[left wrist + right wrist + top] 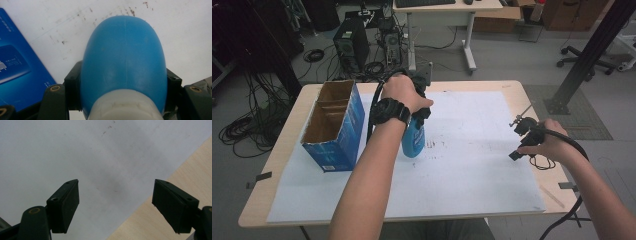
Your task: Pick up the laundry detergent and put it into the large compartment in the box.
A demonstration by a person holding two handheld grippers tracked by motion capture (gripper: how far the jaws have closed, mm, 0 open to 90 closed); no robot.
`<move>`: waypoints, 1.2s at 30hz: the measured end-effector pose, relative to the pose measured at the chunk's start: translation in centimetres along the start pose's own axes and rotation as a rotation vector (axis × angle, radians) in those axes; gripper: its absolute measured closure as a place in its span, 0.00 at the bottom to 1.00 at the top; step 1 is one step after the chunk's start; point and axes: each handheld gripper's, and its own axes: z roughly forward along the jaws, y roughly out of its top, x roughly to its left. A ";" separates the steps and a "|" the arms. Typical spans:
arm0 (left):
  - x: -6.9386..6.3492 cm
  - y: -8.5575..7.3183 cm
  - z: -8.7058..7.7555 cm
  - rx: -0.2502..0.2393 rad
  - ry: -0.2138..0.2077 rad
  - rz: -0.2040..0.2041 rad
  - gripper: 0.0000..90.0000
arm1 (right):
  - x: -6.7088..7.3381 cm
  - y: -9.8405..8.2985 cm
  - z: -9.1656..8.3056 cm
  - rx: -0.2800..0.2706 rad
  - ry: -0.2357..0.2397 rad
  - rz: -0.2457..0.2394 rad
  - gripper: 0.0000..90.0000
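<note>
We are gripping the blue bottle [123, 67] just right of the blue box [334, 127] with the left gripper [122, 92], squeezing its smooth, likely slippery plastic shoulders near the white cap, while our right gripper [116, 205] is hanging open.

A smooth, slightly glossy blue plastic bottle [123, 60] with a matt white plastic cap [125, 106]. A glossy blue cardboard box [334, 125], raw brown inside. Matt white paper sheet [472, 165], scuffed and speckled, covering a pale wood-grain table [517, 92].
</note>
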 end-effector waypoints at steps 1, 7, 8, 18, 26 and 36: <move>0.0 0.0 -0.2 0.002 0.000 0.003 0.42 | 0.0 0.0 0.0 0.000 0.000 0.000 0.24; 0.1 0.1 -1.6 -0.004 0.006 0.007 0.42 | 0.1 0.3 -0.2 0.000 0.006 0.003 0.24; 0.1 0.1 -1.6 -0.004 0.006 0.007 0.42 | 0.1 0.3 -0.2 0.000 0.006 0.003 0.24; 0.6 -0.3 -3.7 -0.017 0.013 0.006 0.42 | 0.6 1.2 -1.0 0.004 -0.001 -0.018 0.25; 0.9 -0.3 -5.0 -0.013 0.005 0.000 0.42 | 0.8 1.6 -1.3 0.004 -0.001 -0.023 0.25; 1.4 -0.2 -7.1 -0.025 0.008 -0.006 0.42 | 0.6 1.9 -1.8 0.000 0.003 -0.021 0.25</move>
